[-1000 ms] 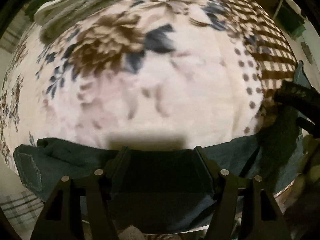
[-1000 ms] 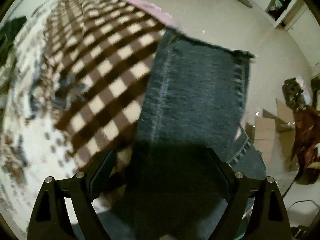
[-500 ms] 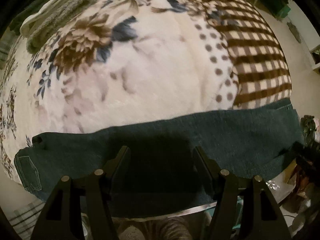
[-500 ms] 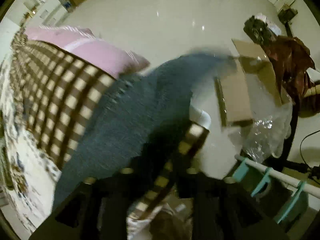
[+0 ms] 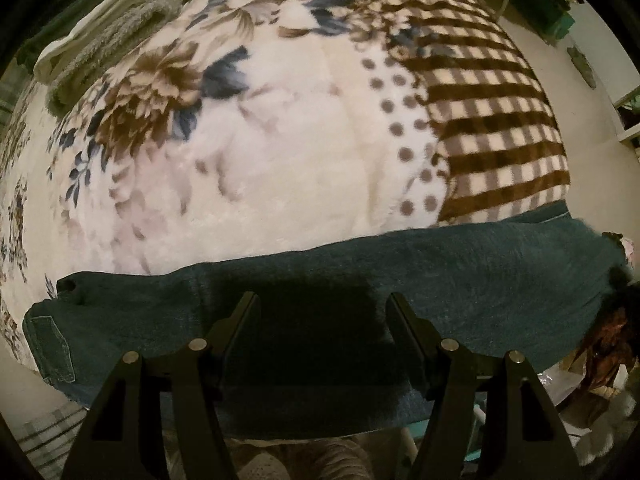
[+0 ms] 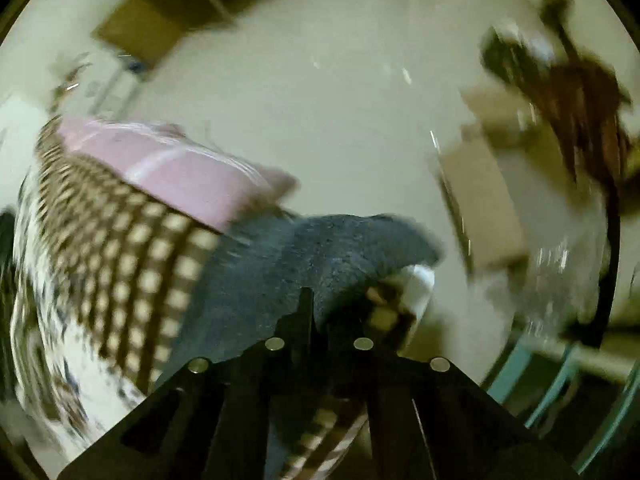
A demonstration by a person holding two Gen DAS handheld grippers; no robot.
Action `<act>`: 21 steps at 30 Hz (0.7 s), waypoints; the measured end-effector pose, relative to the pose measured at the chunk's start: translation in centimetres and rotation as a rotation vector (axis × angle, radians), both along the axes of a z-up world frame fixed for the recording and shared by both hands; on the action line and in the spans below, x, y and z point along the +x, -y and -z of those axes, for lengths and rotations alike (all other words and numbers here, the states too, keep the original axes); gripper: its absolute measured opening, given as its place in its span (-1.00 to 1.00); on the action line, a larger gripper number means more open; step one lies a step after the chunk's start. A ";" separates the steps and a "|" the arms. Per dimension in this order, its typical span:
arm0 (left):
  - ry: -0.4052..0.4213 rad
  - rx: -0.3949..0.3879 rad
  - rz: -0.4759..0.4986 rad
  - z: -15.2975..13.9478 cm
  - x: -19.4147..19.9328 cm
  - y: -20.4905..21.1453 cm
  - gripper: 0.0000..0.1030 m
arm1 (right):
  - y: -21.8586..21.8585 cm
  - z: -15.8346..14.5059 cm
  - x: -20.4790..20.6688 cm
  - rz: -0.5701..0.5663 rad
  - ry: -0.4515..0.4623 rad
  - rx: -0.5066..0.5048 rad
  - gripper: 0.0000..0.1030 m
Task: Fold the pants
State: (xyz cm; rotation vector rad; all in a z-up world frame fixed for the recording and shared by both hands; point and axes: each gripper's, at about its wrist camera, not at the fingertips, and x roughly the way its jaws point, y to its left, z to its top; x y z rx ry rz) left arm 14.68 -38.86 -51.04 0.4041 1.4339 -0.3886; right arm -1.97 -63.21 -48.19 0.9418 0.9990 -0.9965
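Note:
Dark blue jeans [image 5: 460,276] lie stretched as a long band along the near edge of a bed with a floral and checked blanket [image 5: 280,152]. My left gripper [image 5: 322,308] is open, its jaws spread above the middle of the jeans. In the blurred right wrist view my right gripper [image 6: 316,300] has its fingers close together at the jeans' leg end [image 6: 320,256], which hangs over the bed's corner. Whether cloth is pinched between them is hidden by blur.
Folded light and grey cloths [image 5: 112,36] lie at the far left of the bed. A pink pillow [image 6: 176,172] sits at the bed's edge. Cardboard boxes [image 6: 480,184], plastic wrap and a teal frame [image 6: 560,368] stand on the pale floor beside the bed.
The jeans went from bunched to laid out flat along the bed edge. My right gripper closed its fingers and swung toward the floor side. My left gripper stayed open.

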 end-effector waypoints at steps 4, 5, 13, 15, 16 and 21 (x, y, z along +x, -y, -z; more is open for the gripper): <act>0.002 -0.018 0.007 -0.8 -0.6 0.5 0.22 | -2.1 -5.1 1.1 -0.132 0.154 -0.172 -0.90; 0.007 -0.015 0.010 -1.0 -1.0 0.8 0.22 | -1.9 -6.2 1.7 -0.153 0.182 -0.201 -0.90; -0.025 -0.006 -0.004 0.0 -2.4 1.3 0.22 | 4.0 4.8 -1.6 -0.003 0.038 0.251 -0.46; -0.031 -0.009 -0.003 0.1 -2.6 1.5 0.22 | 4.1 4.6 -3.3 0.062 0.115 0.278 -0.33; -0.033 -0.006 -0.001 0.2 -2.6 1.1 0.22 | 3.8 4.5 -3.7 0.075 0.181 0.304 -0.33; -0.048 -0.004 0.015 0.8 -3.4 2.0 0.22 | 2.6 6.8 -4.8 0.071 0.315 0.429 -0.33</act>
